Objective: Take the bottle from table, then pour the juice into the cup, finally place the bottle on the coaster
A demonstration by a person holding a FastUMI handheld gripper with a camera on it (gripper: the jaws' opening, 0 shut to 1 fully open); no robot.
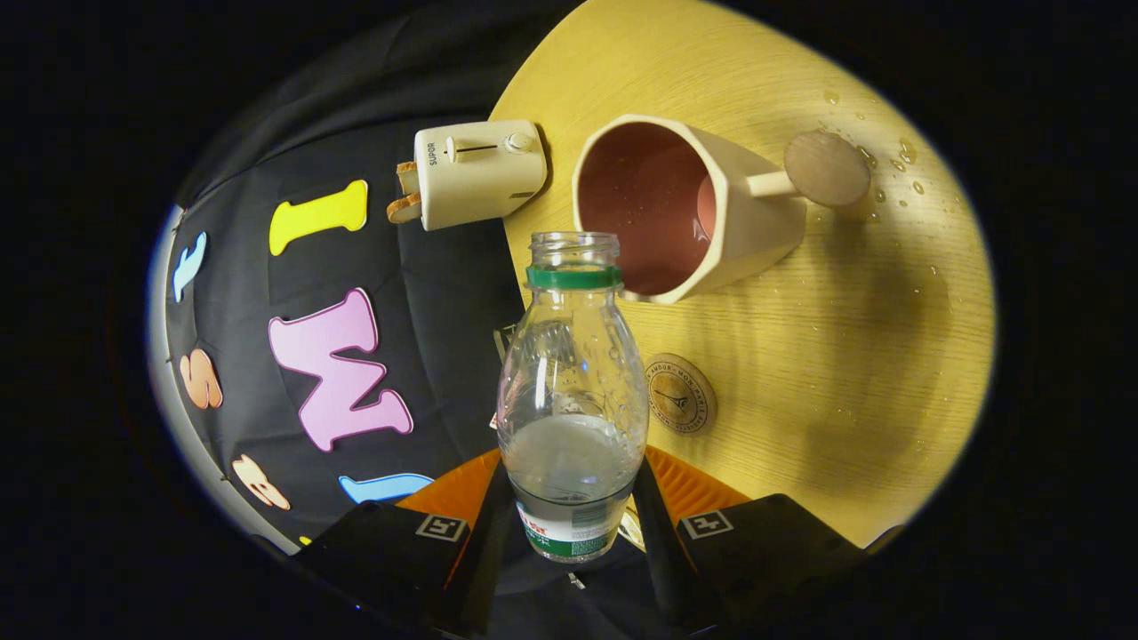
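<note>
Light wood-grain table (845, 356), view rolled sideways. On it: cream cup (689, 209) with pinkish inside and round-ended handle; white toaster (476, 173) at table's edge, bread slices poking out of it; round printed coaster (683, 393) bare, near cup. Water drops (898, 160) scattered on wood beside cup's handle.

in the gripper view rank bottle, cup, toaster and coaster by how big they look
1. bottle, held between the gripper fingers, so nearness inflates it
2. cup
3. toaster
4. coaster, partly behind the bottle
</note>
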